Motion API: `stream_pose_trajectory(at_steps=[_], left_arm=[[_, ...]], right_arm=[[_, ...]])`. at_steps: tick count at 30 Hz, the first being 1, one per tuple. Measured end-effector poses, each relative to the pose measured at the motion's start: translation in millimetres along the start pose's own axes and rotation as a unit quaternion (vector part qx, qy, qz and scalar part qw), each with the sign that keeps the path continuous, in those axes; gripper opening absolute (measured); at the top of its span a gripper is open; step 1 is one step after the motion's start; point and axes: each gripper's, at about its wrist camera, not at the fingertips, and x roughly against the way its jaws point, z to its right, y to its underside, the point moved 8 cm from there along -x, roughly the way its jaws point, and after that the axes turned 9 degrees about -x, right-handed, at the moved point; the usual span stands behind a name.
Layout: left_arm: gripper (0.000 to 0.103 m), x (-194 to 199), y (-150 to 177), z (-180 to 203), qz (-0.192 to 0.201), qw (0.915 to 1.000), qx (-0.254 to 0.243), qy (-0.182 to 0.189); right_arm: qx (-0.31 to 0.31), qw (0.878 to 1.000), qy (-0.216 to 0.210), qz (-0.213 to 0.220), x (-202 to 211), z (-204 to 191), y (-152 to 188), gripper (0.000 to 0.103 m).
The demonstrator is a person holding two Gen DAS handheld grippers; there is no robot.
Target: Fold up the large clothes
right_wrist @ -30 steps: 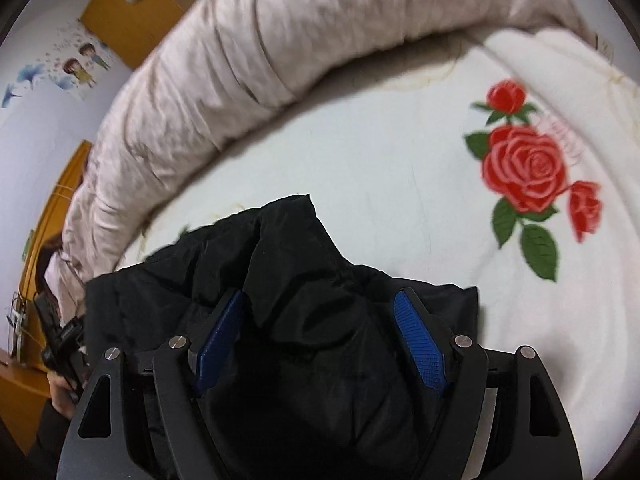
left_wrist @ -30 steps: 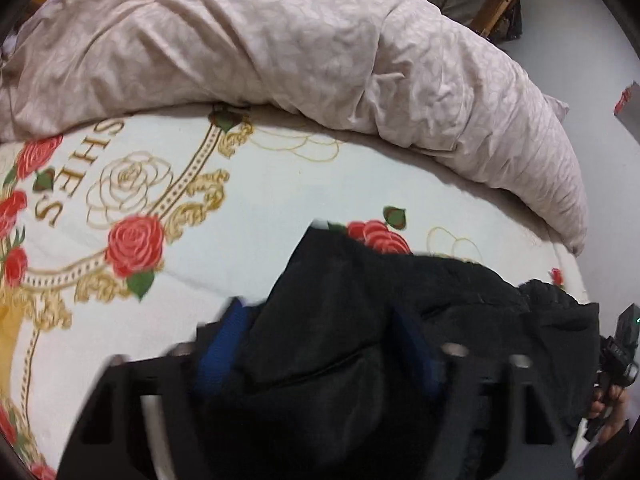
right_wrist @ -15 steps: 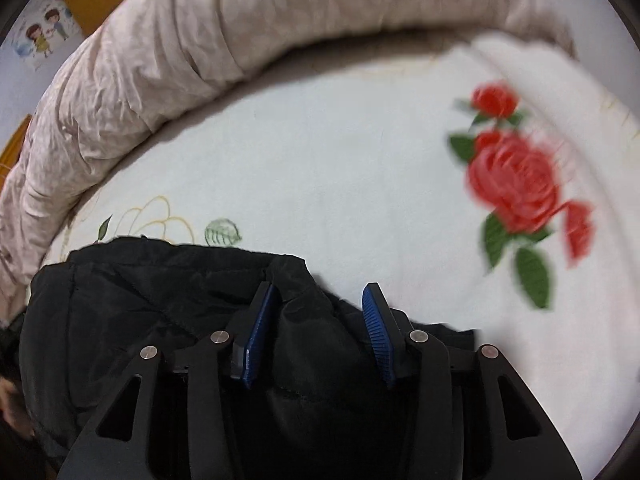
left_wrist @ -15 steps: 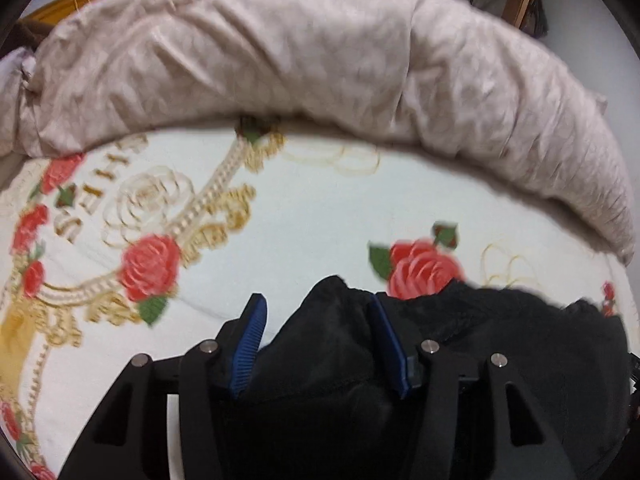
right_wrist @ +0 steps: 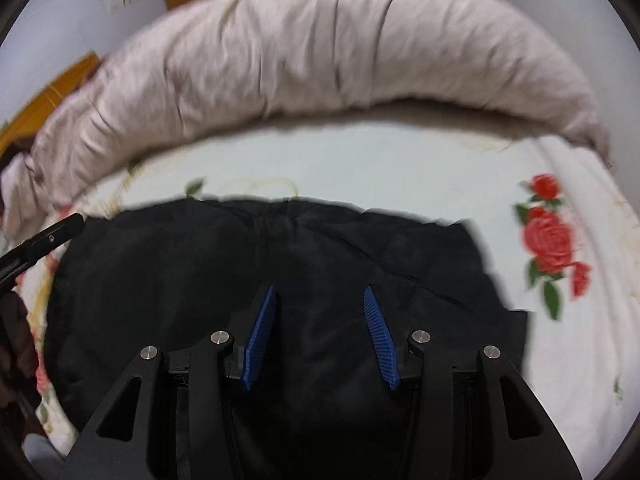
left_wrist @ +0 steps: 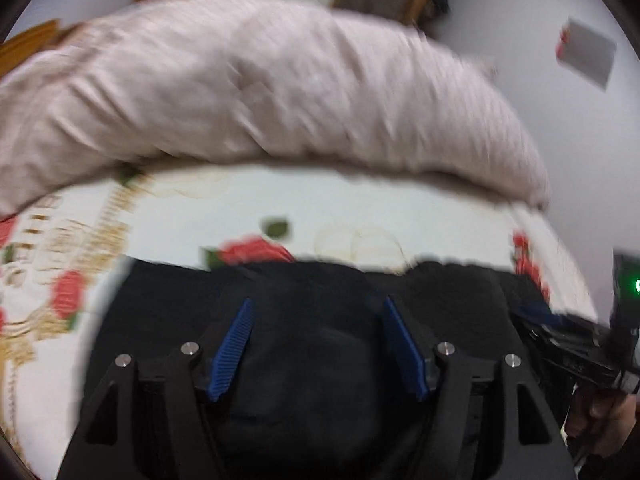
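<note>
1. Two grippers hang over one black coat (right_wrist: 280, 280) spread on the rose-print sheet (right_wrist: 360, 168), short of the rolled quilt (right_wrist: 320, 48). The left gripper (left_wrist: 316, 312) and the right gripper (right_wrist: 320, 296) both have their jaws spread, with cloth showing between the blue pads but nothing pinched.
2. Risk: the coat looks thick and slippery, so a shallow bite would likely catch only the top layer, and the fold would drag crooked or bunch.
3. Risk: the two tools are near each other; closing together at the same edge could make them collide.
4. Both views are blurred, so seams and hems are hard to place.
5. The right view alone shows the coat's far edge whole and its right corner; the left view alone shows the holder's hand (left_wrist: 600, 420) on the right tool.
</note>
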Motion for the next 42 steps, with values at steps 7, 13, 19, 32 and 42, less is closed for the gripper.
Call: stream_pose_trajectory(at_steps=[7, 13, 19, 32, 42], left_arm=[[0.07, -64.8, -3.0, -12.2, -0.03, 0.999, 0.002, -0.034], [0.07, -73.0, -0.9, -7.4, -0.04, 0.997, -0.02, -0.062], [0.066, -7.5, -14.0, -34.1, 0.004, 0.9973, -0.03, -0.066], [0.073, -43.4, 30.0, -114.1, -0.001, 0.9942, 0.039, -0.1], [0.073, -51.2, 32.3, -115.0, 0.011, 0.9938, 0.05, -0.099]], right_arm=[[-0.011, 1.0, 0.013, -0.023, -54.5, 8.6, -13.3, 0.052], [-0.021, 1.0, 0.008, -0.011, -54.0, 10.9, -17.4, 0.052], [-0.026, 0.998, 0.028, 0.049, 13.0, 39.3, -24.4, 0.052], [-0.063, 0.996, 0.057, 0.035, -41.0, 91.8, -7.0, 0.055], [-0.078, 0.995, 0.048, 0.044, -46.3, 94.3, -6.0, 0.057]])
